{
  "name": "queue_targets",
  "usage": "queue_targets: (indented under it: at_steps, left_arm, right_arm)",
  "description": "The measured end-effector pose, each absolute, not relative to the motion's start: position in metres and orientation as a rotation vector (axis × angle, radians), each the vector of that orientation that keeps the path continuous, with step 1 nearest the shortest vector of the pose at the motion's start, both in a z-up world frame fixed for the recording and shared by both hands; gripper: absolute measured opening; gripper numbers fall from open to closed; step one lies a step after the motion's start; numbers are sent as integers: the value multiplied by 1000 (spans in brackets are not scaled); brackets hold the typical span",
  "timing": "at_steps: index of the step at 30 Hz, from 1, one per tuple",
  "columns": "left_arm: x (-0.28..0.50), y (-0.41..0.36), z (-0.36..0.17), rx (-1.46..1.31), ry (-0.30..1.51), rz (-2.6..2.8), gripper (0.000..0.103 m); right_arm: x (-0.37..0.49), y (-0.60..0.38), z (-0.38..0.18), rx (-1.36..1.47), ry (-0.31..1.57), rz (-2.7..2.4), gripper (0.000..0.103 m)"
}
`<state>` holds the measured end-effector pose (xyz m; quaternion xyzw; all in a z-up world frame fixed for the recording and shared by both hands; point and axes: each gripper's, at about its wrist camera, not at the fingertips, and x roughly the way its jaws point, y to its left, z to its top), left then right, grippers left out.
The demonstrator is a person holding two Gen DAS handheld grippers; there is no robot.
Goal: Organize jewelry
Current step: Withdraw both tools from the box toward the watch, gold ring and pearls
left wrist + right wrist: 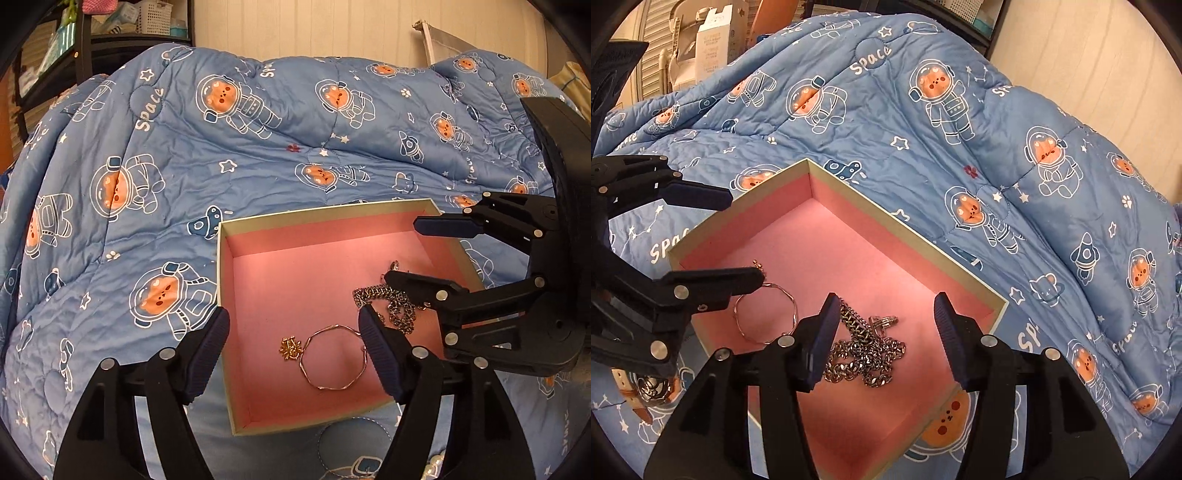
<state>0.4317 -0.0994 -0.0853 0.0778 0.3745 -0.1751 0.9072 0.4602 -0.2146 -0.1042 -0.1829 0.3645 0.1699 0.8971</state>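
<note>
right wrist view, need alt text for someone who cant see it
An open right gripper hovers over a pink-lined box on a blue astronaut quilt, above a heaped silver chain. A thin bangle lies beside it, under the open left gripper.

Each gripper [293,354] [886,332] is matte black plastic with silver rivets and ribbed navy pads [823,341].

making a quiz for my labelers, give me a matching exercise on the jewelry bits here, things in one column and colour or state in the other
Things
1. thin bangle
2. chunky chain
3. box lining
4. left tool

Colour or state
a. pink
b. open, holding nothing
c. silver links, piled in a heap
d. rose-gold wavy hoop, lying flat

Pairs: 1-d, 2-c, 3-a, 4-b
</note>
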Motion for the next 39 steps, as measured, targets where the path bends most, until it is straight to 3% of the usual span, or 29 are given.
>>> queue_targets:
  at_steps: [9, 23, 31, 33, 36, 39]
  left_arm:
    - [378, -70, -62, 55, 696, -338, 89]
    - [260, -39, -105, 24, 765, -281, 88]
    - [233, -47, -128, 24, 822, -285, 73]
    - [233, -51, -131, 29, 825, -285, 66]
    - [238, -59, -137, 55, 837, -273, 58]
    - [244, -67, -139, 80, 842, -282, 56]
  right_arm:
    - [405, -233, -88, -233, 741, 323, 58]
    - [292, -231, -126, -88, 844, 400, 58]
    - [257, -225, -142, -91, 861, 382, 57]
    - [255, -223, -146, -77, 875, 377, 48]
    - [256, -220, -151, -65, 887, 365, 45]
    - [261, -218, -154, -56, 895, 366, 39]
